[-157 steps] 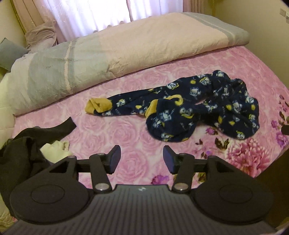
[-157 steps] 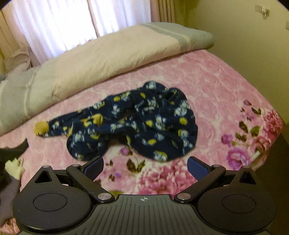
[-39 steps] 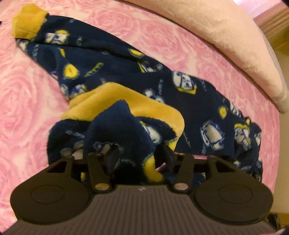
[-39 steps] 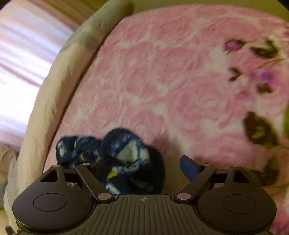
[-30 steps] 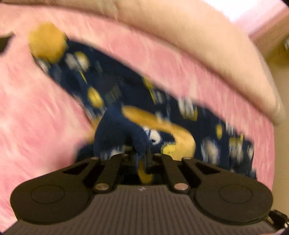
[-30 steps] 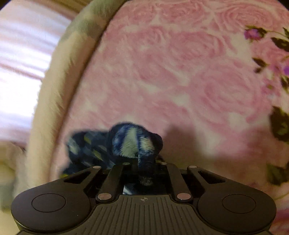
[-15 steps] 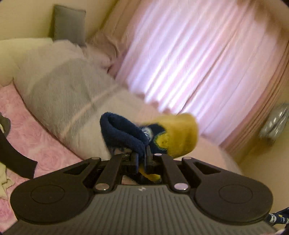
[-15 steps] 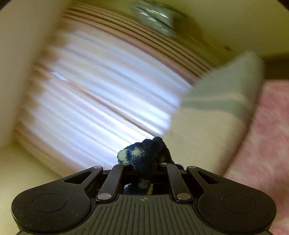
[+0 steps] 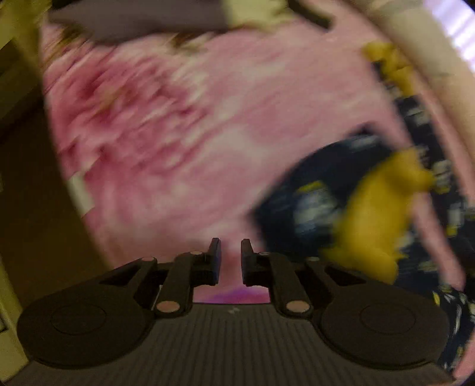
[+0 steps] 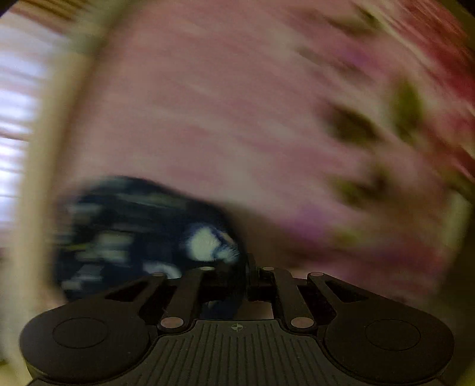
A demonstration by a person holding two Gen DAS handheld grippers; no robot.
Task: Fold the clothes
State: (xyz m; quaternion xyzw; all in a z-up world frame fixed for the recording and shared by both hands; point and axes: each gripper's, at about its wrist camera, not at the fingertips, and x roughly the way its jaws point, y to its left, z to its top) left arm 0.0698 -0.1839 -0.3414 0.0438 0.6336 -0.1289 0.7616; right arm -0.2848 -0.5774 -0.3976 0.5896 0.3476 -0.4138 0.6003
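Both views were heavily motion-blurred, so fine detail could not be read. The garment (image 9: 350, 207), a navy fleece piece w/ yellow trim, lay on the pink bedspread (image 9: 184, 142), to the right of the L gripper (image 9: 231, 252) in the L wrist view; its far end trailed up along the right edge toward the rolled quilt (image 9: 421, 35). Placement looked like a spread-out step: judged from how it lay, the piece was being laid out long on the bed so that a fold line could be set, w/ folding itself not yet done. A dark pile of other clothes (image 9: 142, 14) sat at the top of that view, well apart. L gripper: jaws opening, a narrow gap between them, nothing in the gap, only bedspread seen through it; garment just beside the right finger, contact not clear. R gripper (image 10: 246, 270): pointed steeply down at the bed, jaws opening, w/ a navy fold of the garment (image 10: 142, 234) between them. The fabric filled the gap as far as blur allowed, so pads appeared to be pressing on it, approx. a loosening pinch rather than a full release.
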